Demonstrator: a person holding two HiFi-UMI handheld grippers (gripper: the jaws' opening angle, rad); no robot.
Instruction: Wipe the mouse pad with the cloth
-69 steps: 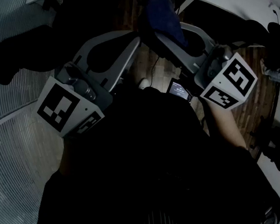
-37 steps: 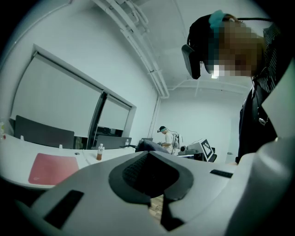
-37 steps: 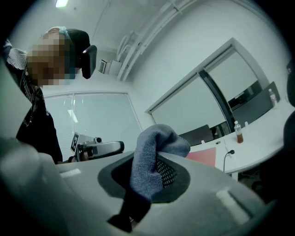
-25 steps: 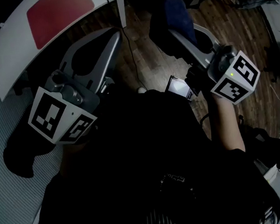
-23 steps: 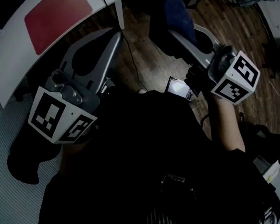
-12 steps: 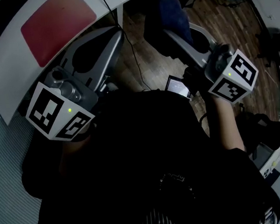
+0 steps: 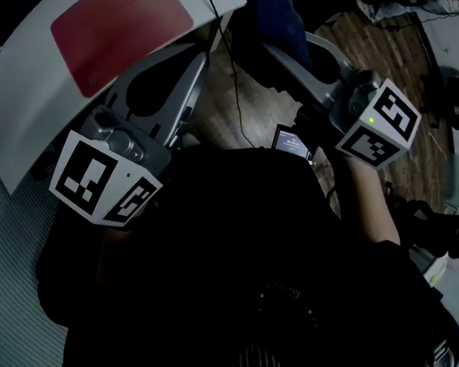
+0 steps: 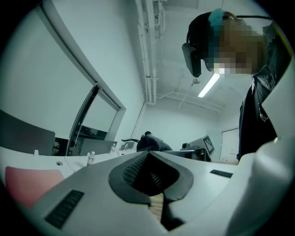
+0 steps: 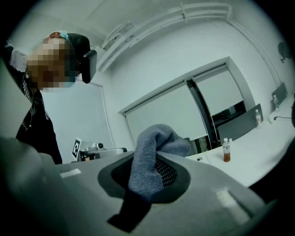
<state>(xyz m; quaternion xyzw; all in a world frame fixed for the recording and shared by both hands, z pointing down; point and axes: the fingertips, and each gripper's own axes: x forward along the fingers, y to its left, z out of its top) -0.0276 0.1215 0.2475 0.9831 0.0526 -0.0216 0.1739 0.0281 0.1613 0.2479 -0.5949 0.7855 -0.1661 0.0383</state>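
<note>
One blue cloth [image 7: 276, 8] sits pinched in the right claw [image 7: 269, 42]; the left claw [image 7: 198, 62] is closed, empty. The red mouse pad [image 7: 123, 29] lies on the counter [image 7: 17, 109], leftward of the blue cloth, nearer the left claw.

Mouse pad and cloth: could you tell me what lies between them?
Head view: a black cable over the white desk edge separates mouse pad and cloth.
</note>
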